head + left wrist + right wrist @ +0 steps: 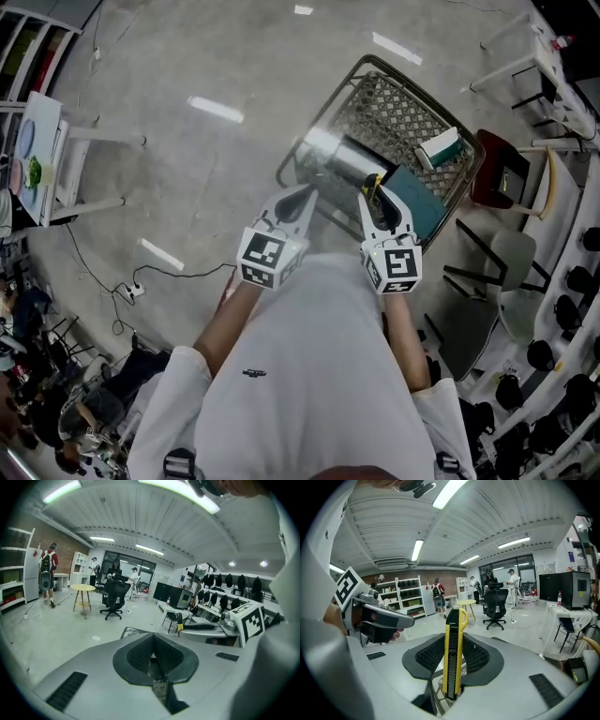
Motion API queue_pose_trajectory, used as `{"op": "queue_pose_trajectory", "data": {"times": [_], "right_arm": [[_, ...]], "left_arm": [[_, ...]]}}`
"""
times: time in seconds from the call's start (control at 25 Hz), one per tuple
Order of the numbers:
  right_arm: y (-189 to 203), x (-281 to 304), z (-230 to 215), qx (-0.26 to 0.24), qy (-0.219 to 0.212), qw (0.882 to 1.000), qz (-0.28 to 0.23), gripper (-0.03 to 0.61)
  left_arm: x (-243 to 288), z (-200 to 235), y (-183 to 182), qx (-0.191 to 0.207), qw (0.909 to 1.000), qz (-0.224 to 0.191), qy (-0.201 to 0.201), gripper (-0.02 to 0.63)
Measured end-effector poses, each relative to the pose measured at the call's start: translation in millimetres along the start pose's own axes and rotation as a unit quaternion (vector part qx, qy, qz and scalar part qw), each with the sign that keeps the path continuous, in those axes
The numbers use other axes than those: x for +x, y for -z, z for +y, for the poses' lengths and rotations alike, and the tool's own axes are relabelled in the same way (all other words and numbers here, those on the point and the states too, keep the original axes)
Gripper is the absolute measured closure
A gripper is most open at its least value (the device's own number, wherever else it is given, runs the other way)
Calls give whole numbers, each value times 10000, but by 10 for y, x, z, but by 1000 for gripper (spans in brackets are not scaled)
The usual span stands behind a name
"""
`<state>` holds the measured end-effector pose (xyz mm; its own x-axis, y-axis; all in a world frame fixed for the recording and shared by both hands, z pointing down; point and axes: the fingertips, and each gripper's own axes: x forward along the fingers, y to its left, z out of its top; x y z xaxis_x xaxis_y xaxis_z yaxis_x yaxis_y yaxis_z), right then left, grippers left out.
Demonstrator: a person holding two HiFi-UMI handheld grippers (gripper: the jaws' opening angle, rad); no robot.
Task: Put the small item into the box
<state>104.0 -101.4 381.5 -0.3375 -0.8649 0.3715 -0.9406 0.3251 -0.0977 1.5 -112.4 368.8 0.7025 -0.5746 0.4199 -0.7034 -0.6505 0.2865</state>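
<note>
Between the right gripper's (453, 643) clenched jaws stands the yellow utility knife (453, 660), best carried upright to the wire basket (389, 112) at one o'clock, seemingly the box, and released low; the left gripper (153, 651) is clenched on nothing.

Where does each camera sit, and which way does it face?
Head view: on the head, facing steeply down at the wire basket; shirt, arms show.
Left gripper view: on the left gripper, facing across the room; shut jaws show.
Right gripper view: on the right gripper, likewise; jaws clamp a yellow knife.
Shared: each gripper view shows the other gripper.
</note>
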Motion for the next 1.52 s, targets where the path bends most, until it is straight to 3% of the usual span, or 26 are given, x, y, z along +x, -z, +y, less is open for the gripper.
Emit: {"op": "queue_pose_trajectory", "data": {"times": [0.44,1.0,1.24,1.52], "right_arm": [[445,610,-280,-261,-436,9968,610,472],[1283,1271,-440,-903,-818,9813,1488,472],[1652,1513,-461,-1632,-1144,9601,1964,472],[2154,1764,-487,-2137,-1495,9300,2588,472]], "left_arm": [[429,169,398,-276,9985,365,-299,612],[784,435,855,-628,9951,554,-518,612],[906,539,1074,-787,9927,657,-639,612],[1028,578,1347,-989,9900,783,-633,612]]}}
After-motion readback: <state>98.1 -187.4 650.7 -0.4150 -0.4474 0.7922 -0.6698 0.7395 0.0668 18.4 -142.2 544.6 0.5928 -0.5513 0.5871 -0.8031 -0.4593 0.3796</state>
